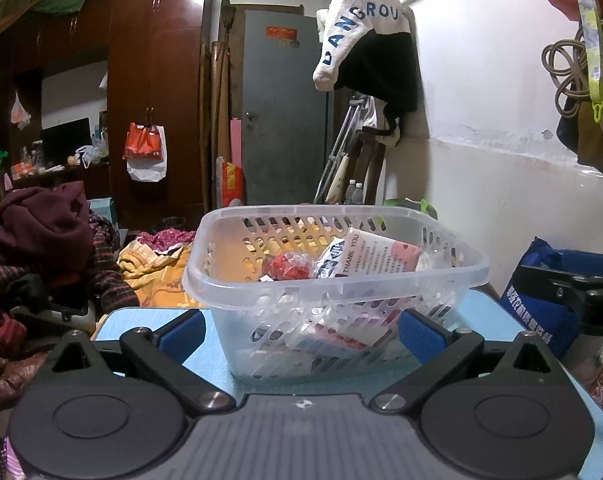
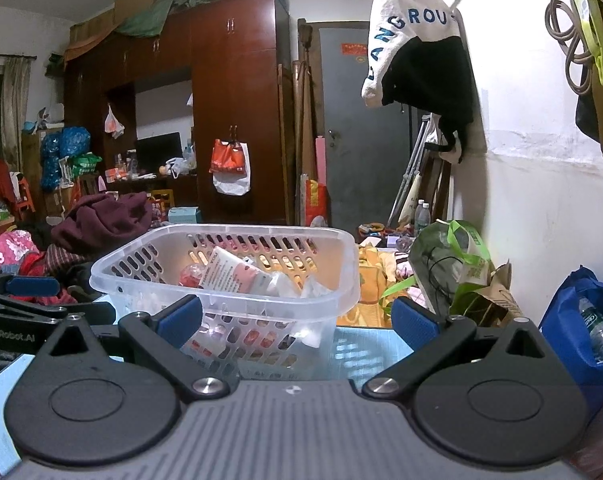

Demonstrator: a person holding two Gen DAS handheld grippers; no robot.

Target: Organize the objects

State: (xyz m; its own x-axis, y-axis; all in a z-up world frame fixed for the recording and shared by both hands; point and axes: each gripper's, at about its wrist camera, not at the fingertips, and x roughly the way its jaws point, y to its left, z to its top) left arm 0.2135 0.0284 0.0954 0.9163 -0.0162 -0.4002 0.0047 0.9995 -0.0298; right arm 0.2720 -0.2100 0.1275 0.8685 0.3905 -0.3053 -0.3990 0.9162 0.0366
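Clear plastic basket (image 1: 335, 280) stands on the light blue bench (image 1: 149, 320), the landmark here. Inside it: a pink "thank you" card (image 1: 375, 258) leaning against the far side, a red wrapped item (image 1: 287, 266) to the card's left, other packets beside them. Left gripper (image 1: 301, 332) spread wide, empty, low on the bench just before the basket. Right gripper (image 2: 297, 318) likewise wide apart and empty, near the basket's right corner. Blue bag (image 2: 581, 320) sits right of the basket, well apart.

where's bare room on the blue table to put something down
Bare table lies right of the basket, before the far edge, and a strip left of the basket. Inside the basket it's crowded with packets.
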